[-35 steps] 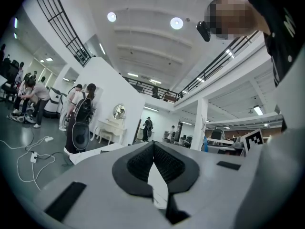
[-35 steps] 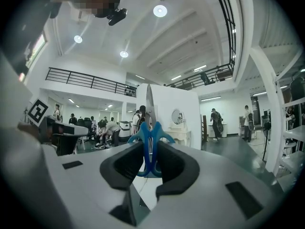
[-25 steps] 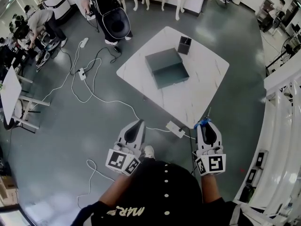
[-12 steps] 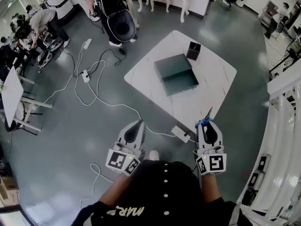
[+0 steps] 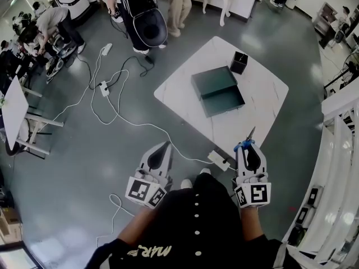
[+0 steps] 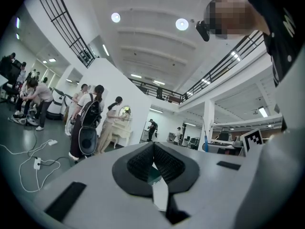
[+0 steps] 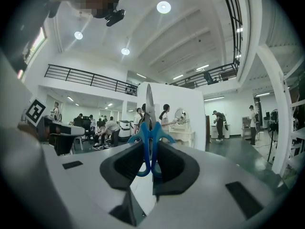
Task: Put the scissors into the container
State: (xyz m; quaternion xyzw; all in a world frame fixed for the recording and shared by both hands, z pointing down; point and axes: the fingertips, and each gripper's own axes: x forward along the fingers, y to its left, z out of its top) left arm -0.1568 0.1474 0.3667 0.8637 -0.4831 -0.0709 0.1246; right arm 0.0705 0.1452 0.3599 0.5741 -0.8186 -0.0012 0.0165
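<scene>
Right gripper pinches blue-handled scissors; left gripper is closed. White power strip lies before the far table.

Bright even light, round ceiling lamps, sheen on floor — fisheye bending, dark corners

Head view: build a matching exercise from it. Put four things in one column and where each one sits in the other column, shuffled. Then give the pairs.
Things:
1. scissors
2. green box
3. black container
4. power strip

Places:
A. on the floor, beside the near corner of the table
B. on the table, near its far edge
C. clamped in the right tool
D. in the middle of the table

Pairs: 1-C, 2-D, 3-B, 4-A
</scene>
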